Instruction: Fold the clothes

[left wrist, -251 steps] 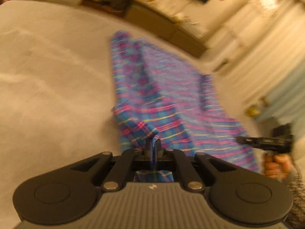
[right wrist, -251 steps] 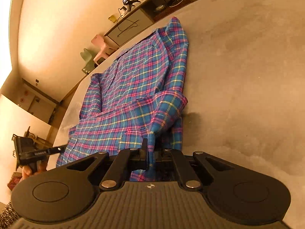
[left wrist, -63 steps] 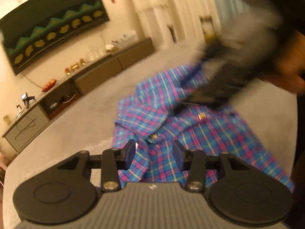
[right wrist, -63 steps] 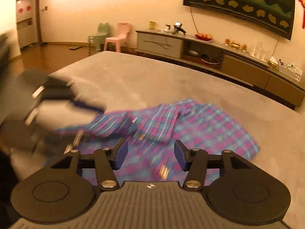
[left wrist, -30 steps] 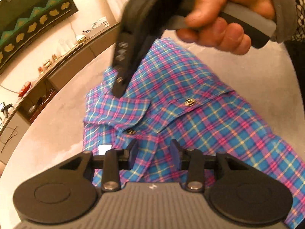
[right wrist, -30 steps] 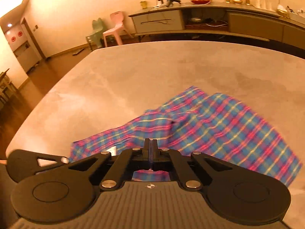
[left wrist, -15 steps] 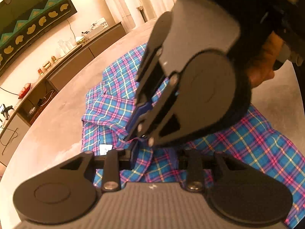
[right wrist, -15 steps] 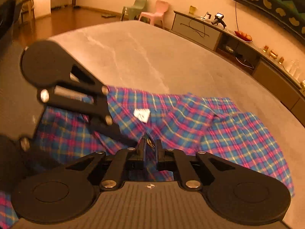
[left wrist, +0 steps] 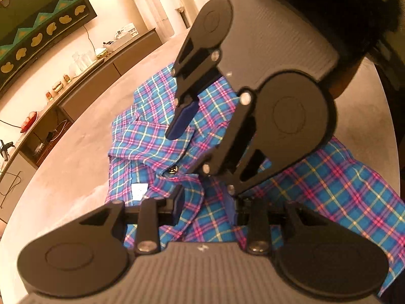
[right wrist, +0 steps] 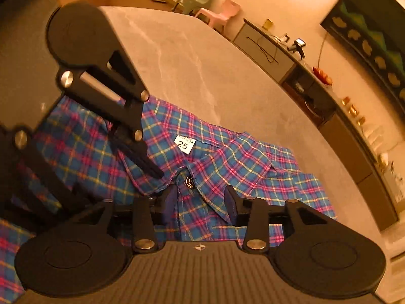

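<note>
A blue, pink and yellow plaid shirt (left wrist: 157,141) lies folded on a grey table, collar and top button up; it also shows in the right wrist view (right wrist: 243,162) with a white size tag (right wrist: 184,144). My left gripper (left wrist: 205,202) is open just above the collar and placket. My right gripper (right wrist: 200,197) is open over the collar button (right wrist: 189,182). In the left wrist view the right gripper (left wrist: 197,136) crosses close in front, jaws apart. In the right wrist view the left gripper (right wrist: 141,157) reaches in from the left.
The grey table (right wrist: 189,58) stretches beyond the shirt. A low cabinet (left wrist: 83,81) with small ornaments runs along the wall. Green and pink chairs (right wrist: 215,2) stand beyond the far table edge. A dark wall panel (left wrist: 38,25) hangs above the cabinet.
My right gripper, shut a second ago, has opened over the collar. My left gripper stays open at the collar. Both grippers have drawn closer together above the shirt.
</note>
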Tool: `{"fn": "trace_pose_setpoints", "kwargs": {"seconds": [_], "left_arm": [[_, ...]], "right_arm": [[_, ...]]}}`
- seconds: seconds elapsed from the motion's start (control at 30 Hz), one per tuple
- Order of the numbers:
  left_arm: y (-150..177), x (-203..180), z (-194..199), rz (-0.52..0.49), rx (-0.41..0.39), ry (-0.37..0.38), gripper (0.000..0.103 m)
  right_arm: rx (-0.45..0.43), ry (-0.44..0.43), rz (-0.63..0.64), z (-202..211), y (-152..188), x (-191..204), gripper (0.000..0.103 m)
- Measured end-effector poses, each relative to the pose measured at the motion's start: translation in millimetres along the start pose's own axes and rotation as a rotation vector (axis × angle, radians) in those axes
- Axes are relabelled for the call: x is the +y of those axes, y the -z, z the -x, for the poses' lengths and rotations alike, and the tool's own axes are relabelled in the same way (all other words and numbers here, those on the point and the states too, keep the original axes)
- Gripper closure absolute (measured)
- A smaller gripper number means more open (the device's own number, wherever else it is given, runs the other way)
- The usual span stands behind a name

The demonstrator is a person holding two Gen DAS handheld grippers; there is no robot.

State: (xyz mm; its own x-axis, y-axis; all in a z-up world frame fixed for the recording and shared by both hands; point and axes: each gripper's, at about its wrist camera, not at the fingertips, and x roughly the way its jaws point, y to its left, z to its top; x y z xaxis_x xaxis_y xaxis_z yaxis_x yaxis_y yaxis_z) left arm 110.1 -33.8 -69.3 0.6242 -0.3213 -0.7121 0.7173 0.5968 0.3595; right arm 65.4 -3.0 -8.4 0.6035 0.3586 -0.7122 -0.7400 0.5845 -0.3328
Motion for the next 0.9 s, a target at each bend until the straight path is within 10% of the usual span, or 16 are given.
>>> {"fn": "trace_pose_setpoints", "kwargs": {"seconds": [0.37,0.9], "left_arm": [[-6,-4,-4,-0.025,0.013,-0.005,0.08],[-9,-14,-7,-0.084,0.018,-0.03,0.086]], "right_arm": [[-0.026,0.143,0.0,6,9,4,0.094],[-0.017,0.028,-0.268,-18,-7,-35,0.076]]}}
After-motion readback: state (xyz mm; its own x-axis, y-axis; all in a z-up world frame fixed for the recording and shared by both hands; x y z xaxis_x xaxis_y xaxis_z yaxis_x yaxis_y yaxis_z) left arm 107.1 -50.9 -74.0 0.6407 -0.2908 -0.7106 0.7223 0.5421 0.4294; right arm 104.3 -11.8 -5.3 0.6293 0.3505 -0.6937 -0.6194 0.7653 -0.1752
